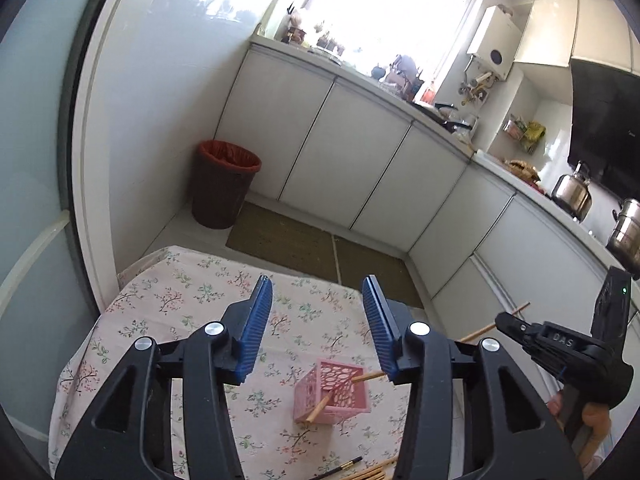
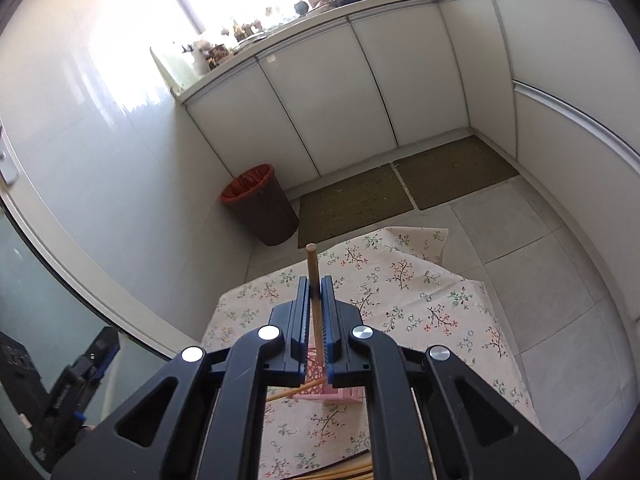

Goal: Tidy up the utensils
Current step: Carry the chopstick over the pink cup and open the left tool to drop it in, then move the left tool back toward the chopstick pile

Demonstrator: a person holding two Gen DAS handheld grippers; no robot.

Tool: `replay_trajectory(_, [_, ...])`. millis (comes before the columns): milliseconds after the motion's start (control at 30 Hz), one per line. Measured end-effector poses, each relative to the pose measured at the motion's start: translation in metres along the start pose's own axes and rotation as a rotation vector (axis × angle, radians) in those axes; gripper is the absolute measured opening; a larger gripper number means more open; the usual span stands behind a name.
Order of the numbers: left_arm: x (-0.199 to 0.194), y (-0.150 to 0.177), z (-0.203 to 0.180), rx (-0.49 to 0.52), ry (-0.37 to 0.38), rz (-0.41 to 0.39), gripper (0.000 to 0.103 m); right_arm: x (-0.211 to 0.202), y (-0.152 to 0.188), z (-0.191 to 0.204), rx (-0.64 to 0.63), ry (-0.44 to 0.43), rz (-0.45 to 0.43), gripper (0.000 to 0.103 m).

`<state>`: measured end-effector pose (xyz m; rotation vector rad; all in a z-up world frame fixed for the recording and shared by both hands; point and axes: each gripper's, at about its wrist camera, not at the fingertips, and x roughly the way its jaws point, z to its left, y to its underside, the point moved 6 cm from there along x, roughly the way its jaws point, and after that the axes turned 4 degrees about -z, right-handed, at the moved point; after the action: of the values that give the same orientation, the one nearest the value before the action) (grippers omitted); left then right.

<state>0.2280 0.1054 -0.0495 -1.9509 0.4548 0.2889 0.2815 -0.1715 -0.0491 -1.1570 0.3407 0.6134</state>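
Above the floral surface (image 1: pixel 192 296), right gripper (image 2: pixel 315 292) jaws clamp a chopstick (image 2: pixel 313 268); left gripper (image 1: pixel 318 292) jaws spread wide, pink holder (image 1: pixel 332 394) at six o'clock.

The left gripper (image 1: pixel 318 292) hangs with its jaws spread wide and nothing between them. The right gripper (image 2: pixel 315 286) has its jaws pressed together, held by a hand (image 1: pixel 596 420).

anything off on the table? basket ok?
The pink basket lies tipped on its side on the floral cloth, with a chopstick sticking out through its mesh wall instead of standing inside. Loose chopsticks lie at the near edge. The right tool grips another chopstick.
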Motion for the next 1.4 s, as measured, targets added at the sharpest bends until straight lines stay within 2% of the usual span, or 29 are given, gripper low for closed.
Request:
replay_trajectory(133, [0.011, 0.01, 0.006, 0.032, -0.038, 0.038, 0.044, 0.022, 0.019, 0.016, -0.067, -0.004, 0.017, 0.007])
replay_trajectory(233, [0.01, 0.014, 0.002, 0.076, -0.081, 0.045, 0.045, 0.019, 0.027, 0.025, -0.115, 0.018, -0.001, 0.01])
replay_trajectory(300, [0.003, 0.014, -0.003, 0.104, -0.1, 0.027, 0.052, 0.012, 0.03, 0.03, -0.147, 0.037, -0.013, 0.014])
replay_trajectory(367, [-0.005, 0.015, -0.008, 0.118, -0.108, 0.005, 0.064, -0.002, 0.03, 0.033, -0.178, 0.058, -0.046, 0.029])
replay_trajectory(433, [-0.011, 0.016, -0.016, 0.144, -0.112, -0.003, 0.065, -0.018, 0.028, 0.032, -0.187, 0.081, -0.084, 0.044])
replay_trajectory(567, [-0.018, 0.023, -0.03, 0.183, -0.127, 0.002, 0.066, -0.043, 0.032, 0.028, -0.193, 0.112, -0.101, 0.058])
replay_trajectory(600, [-0.021, 0.024, -0.034, 0.187, -0.121, 0.004, 0.069, -0.051, 0.034, 0.024, -0.189, 0.125, -0.109, 0.07])
replay_trajectory(633, [-0.024, 0.026, -0.038, 0.192, -0.117, 0.005, 0.071, -0.057, 0.035, 0.021, -0.184, 0.143, -0.124, 0.08])
replay_trajectory(700, [-0.032, 0.032, -0.044, 0.208, -0.115, -0.001, 0.084, -0.073, 0.039, 0.01, -0.174, 0.192, -0.168, 0.09])
replay_trajectory(733, [-0.036, 0.036, -0.048, 0.215, -0.111, -0.004, 0.086, -0.08, 0.042, 0.003, -0.169, 0.224, -0.184, 0.096])
replay_trajectory(800, [-0.038, 0.045, -0.056, 0.238, -0.098, 0.015, 0.089, -0.089, 0.05, -0.01, -0.158, 0.268, -0.182, 0.097])
replay_trajectory(933, [-0.038, 0.058, -0.07, 0.278, -0.094, 0.041, 0.094, -0.094, 0.067, -0.037, -0.134, 0.325, -0.119, 0.097])
replay_trajectory(1100, [-0.038, 0.068, -0.087, 0.316, -0.071, 0.065, 0.096, -0.114, 0.077, -0.06, -0.1, 0.348, -0.152, 0.097])
replay_trajectory(1200, [-0.037, 0.078, -0.096, 0.355, -0.053, 0.096, 0.096, -0.123, 0.089, -0.078, -0.053, 0.339, -0.143, 0.097])
replay_trajectory(1267, [-0.033, 0.09, -0.104, 0.398, -0.035, 0.143, 0.096, -0.127, 0.102, -0.098, -0.003, 0.334, -0.118, 0.097])
replay_trajectory(1400, [-0.018, 0.131, -0.121, 0.512, 0.048, 0.317, 0.096, -0.124, 0.135, -0.142, 0.118, 0.325, -0.029, 0.097])
